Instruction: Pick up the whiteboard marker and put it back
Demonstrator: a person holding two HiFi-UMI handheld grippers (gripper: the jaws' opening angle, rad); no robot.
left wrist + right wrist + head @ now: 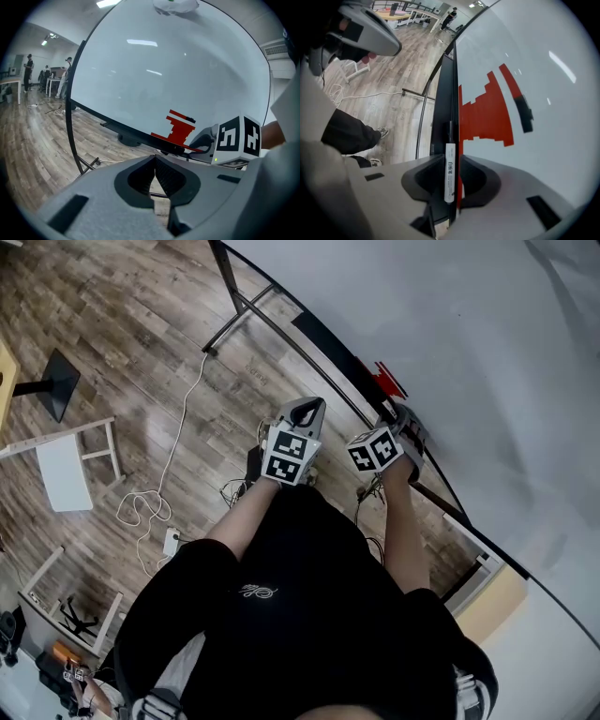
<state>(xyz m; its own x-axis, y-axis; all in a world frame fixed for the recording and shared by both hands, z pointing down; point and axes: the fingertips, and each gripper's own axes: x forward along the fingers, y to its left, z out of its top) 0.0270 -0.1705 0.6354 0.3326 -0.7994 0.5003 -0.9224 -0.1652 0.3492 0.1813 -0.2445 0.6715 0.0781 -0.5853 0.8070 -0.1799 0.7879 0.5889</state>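
My right gripper [451,161]: jaws part-spread, whiteboard marker [449,173] between them, sliver of gap at its 3 o'clock side, no squeeze. Marker long axis runs 12 to 6, black end at 12, lying along black tray [442,93] under whiteboard [543,117]. My left gripper [155,159]: tips pressed together, empty.

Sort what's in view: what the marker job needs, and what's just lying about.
Job: whiteboard marker, whiteboard tray, whiteboard, right gripper open around the marker.
Lying about: white cable, black stand base, white frame, idle left gripper.
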